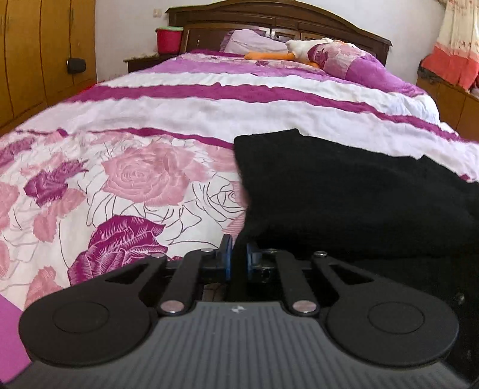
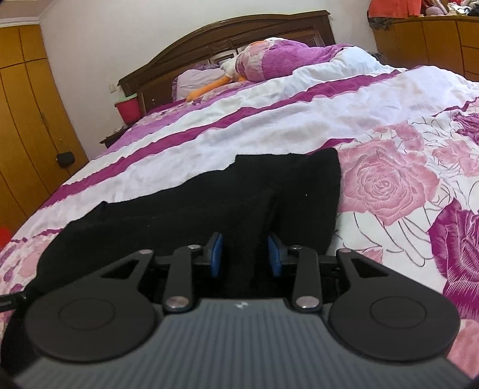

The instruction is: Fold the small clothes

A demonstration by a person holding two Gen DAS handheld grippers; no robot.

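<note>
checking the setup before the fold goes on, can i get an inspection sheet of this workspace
surface: bed with flowered pink and purple cover
job's things: black garment lying on the cover, near edge gathered into both grippers
clutter: pillow, orange and white plush toy
grippers: left gripper jaws nearly shut on the cloth; right gripper jaws wider, a thick fold between them
cables: nothing seen
surroundings: headboard, red bucket, wardrobe

We see soft, even daylight over the bedspread [image 1: 179, 104], perhaps from a window beside the curtain [image 1: 455, 45]; fisheye bending curves the wardrobe [image 2: 27, 104], and the black garment [image 1: 344, 194] swallows detail.
</note>
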